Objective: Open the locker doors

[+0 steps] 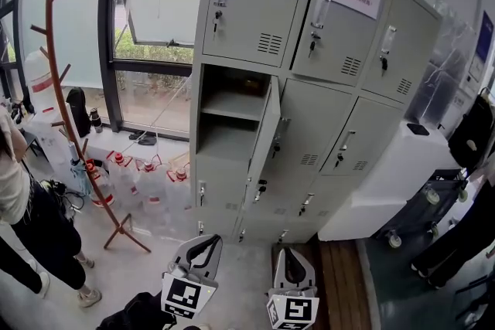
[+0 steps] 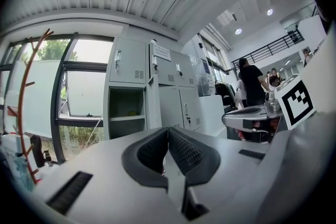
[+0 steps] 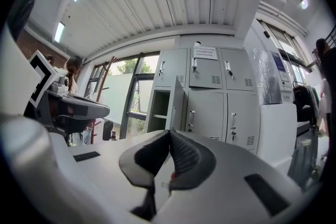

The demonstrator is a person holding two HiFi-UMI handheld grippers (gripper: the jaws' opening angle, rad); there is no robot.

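Note:
A bank of grey lockers (image 1: 309,89) stands against the wall ahead. The middle-row door in the left column (image 1: 267,127) hangs open, and its compartment (image 1: 230,116) holds a bare shelf. The other doors are closed, each with a handle and a key. My left gripper (image 1: 209,239) and right gripper (image 1: 289,253) are low in the head view, well short of the lockers and pointing at them. In the left gripper view the pads (image 2: 178,147) meet with nothing between them. The right gripper (image 3: 169,134) is shut and empty too, with the open door (image 3: 177,107) beyond it.
A red-brown wooden coat stand (image 1: 66,89) rises at the left by the window. Several water jugs (image 1: 147,182) sit on the floor beside the lockers. A person (image 1: 27,220) stands at the far left. A white cabinet (image 1: 387,182) and a wheeled cart (image 1: 429,205) are at the right.

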